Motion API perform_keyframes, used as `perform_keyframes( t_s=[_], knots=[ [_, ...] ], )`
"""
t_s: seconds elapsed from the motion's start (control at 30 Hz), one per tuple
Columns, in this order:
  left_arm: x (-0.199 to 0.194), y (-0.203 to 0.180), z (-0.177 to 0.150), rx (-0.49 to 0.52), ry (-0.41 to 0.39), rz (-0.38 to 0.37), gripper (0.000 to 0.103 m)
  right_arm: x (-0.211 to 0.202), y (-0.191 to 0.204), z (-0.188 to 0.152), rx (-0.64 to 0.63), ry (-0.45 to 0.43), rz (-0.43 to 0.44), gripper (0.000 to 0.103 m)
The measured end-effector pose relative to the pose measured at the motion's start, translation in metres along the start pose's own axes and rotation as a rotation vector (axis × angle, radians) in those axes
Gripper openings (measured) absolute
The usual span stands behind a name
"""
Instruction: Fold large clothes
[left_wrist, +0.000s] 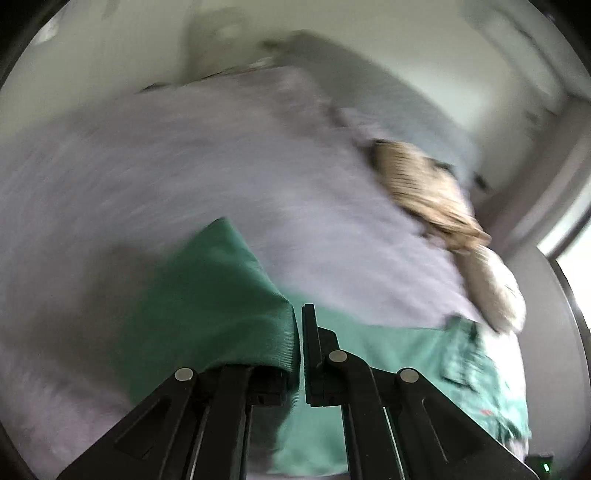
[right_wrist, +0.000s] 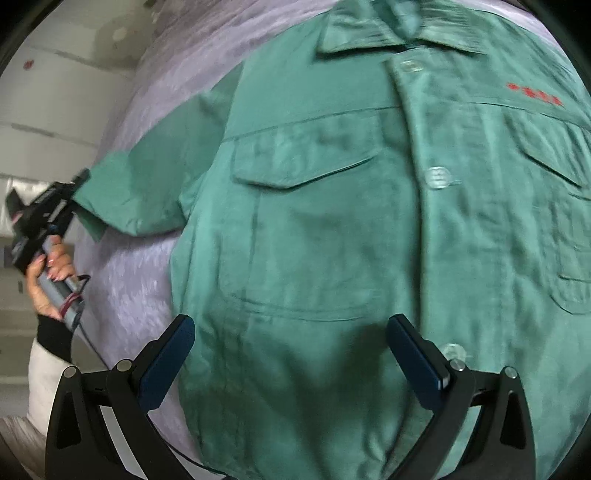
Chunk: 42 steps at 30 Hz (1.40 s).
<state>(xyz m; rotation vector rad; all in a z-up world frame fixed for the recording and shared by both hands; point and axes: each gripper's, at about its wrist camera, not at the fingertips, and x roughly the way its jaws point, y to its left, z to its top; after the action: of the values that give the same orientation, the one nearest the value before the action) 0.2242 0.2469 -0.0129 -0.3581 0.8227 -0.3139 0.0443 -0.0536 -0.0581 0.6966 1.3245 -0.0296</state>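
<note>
Left hand-held gripper (left_wrist: 300, 334) clamped on green shirt (right_wrist: 332, 221) sleeve, right hand-held gripper (right_wrist: 291, 354) apart above shirt front

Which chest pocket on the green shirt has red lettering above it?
The chest pocket at the image's right edge on the green button-up shirt; the central flap pocket has none.

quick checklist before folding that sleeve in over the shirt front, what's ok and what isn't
1. Left gripper shut on the sleeve cuff: ok.
2. Right gripper open, holding nothing, above the green shirt front: ok.
3. Shirt lies front up and buttoned on the lavender bedspread: ok.
4. Front smooth where the sleeve would land: ok, only faint creases.
5. Beige clothes lie apart from the shirt: ok.
6. Other sleeve and hem: cannot tell, out of view.
</note>
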Motion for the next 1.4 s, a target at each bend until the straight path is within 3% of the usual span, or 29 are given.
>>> perform_keyframes(
  t_s=[0.17,0.3,0.37,0.5,0.6,0.67,0.7,0.73,0.9,1.03,1.13,1.17,1.27,1.37,1.4],
  knots=[
    [0.014,-0.141,-0.015,0.213,0.070,-0.223,0.007,-0.032,-0.037,0.006,0.057,-0.098,0.007,0.103],
    [0.057,-0.255,-0.069,0.411,0.190,-0.292,0.007,-0.057,-0.076,0.007,0.126,-0.174,-0.002,0.103],
    [0.077,-0.286,-0.101,0.467,0.244,-0.277,0.007,-0.067,-0.101,0.008,0.163,-0.192,-0.018,0.103],
    [0.128,-0.317,-0.173,0.619,0.387,-0.161,0.007,-0.075,-0.148,0.008,0.244,-0.197,-0.046,0.103],
    [0.141,-0.313,-0.204,0.690,0.438,-0.061,0.010,-0.076,-0.170,0.004,0.281,-0.194,-0.061,0.103],
    [0.133,-0.311,-0.209,0.708,0.431,-0.051,0.047,-0.081,-0.180,0.006,0.285,-0.201,-0.071,0.103],
    [0.126,-0.312,-0.208,0.714,0.446,-0.058,0.074,-0.084,-0.182,0.007,0.281,-0.205,-0.080,0.103],
    [0.119,-0.311,-0.207,0.711,0.447,-0.071,0.077,-0.086,-0.181,0.010,0.274,-0.209,-0.089,0.103],
    [0.067,-0.271,-0.193,0.651,0.384,-0.064,0.077,-0.088,-0.161,0.034,0.177,-0.239,-0.141,0.103],
    [0.051,-0.205,-0.155,0.514,0.313,0.113,0.077,-0.078,-0.106,0.062,-0.016,-0.261,-0.192,0.103],
    [0.066,-0.147,-0.138,0.363,0.358,0.243,0.077,-0.055,-0.053,0.085,-0.171,-0.262,-0.216,0.103],
    [0.072,-0.131,-0.135,0.300,0.384,0.248,0.077,-0.041,-0.032,0.095,-0.231,-0.257,-0.215,0.103],
    [0.088,-0.091,-0.138,0.111,0.470,0.163,0.077,0.003,0.013,0.112,-0.349,-0.223,-0.212,0.103],
    [0.095,-0.083,-0.146,0.090,0.476,0.130,0.077,0.044,0.037,0.127,-0.396,-0.181,-0.227,0.103],
    [0.095,-0.084,-0.148,0.107,0.471,0.131,0.077,0.062,0.044,0.132,-0.415,-0.160,-0.291,0.103]
  ],
)
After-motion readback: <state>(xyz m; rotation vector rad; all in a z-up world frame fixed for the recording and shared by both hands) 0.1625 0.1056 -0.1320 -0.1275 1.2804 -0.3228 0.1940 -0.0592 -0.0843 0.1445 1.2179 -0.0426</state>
